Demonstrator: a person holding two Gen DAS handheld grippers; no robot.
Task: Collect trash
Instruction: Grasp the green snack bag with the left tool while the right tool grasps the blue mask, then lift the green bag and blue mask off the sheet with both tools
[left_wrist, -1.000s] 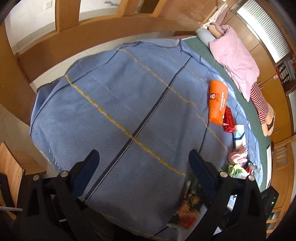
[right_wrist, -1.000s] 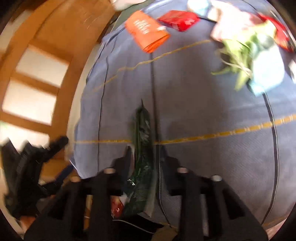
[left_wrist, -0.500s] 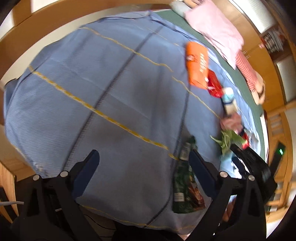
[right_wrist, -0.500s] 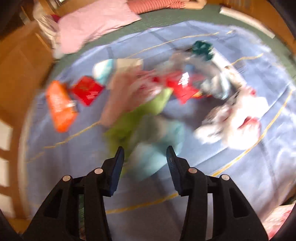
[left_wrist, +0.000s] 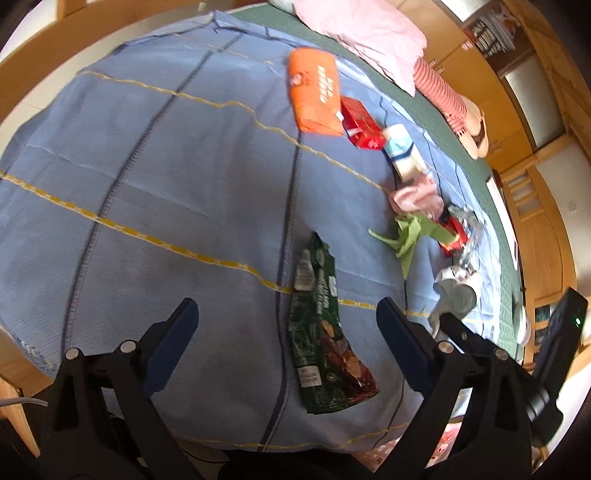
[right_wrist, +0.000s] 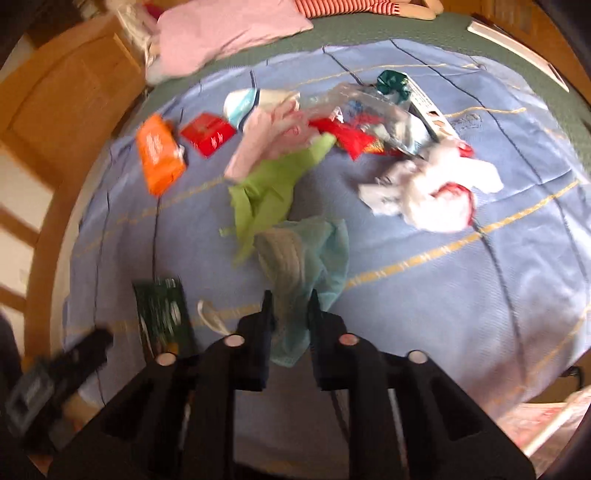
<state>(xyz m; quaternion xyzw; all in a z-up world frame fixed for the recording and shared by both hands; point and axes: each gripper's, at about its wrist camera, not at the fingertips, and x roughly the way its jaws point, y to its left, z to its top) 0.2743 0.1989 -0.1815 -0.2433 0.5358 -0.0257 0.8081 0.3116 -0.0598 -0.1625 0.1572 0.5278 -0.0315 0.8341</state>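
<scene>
A wood-panelled bedroom holds a bed spread with a blue blanket (left_wrist: 155, 177), striped with yellow and dark lines; a pink quilt (right_wrist: 221, 33) lies at its far side. Trash is strewn across the blanket. An orange packet (left_wrist: 314, 92) and a red packet (left_wrist: 362, 122) lie touching each other toward the far edge, with a loose heap of green wrapping (right_wrist: 266, 192), pink plastic and white bags beyond.

Nearest the left gripper (left_wrist: 288, 325) lies a dark green snack bag (left_wrist: 321, 328), flat on the blanket, its long axis running away from the camera, the torn, crumpled end nearest. That gripper's jaws stand wide apart with the bag between them, untouched. The bag looks light, crinkly and slippery; a pinch across its narrow width near the middle should hold best.

The right gripper (right_wrist: 290, 310) has just been narrowing its jaws, and a pale teal cloth (right_wrist: 314, 254) sits between them; whether the pads press on it cannot be told. The cloth looks soft and limp, likely to drape when lifted.
</scene>
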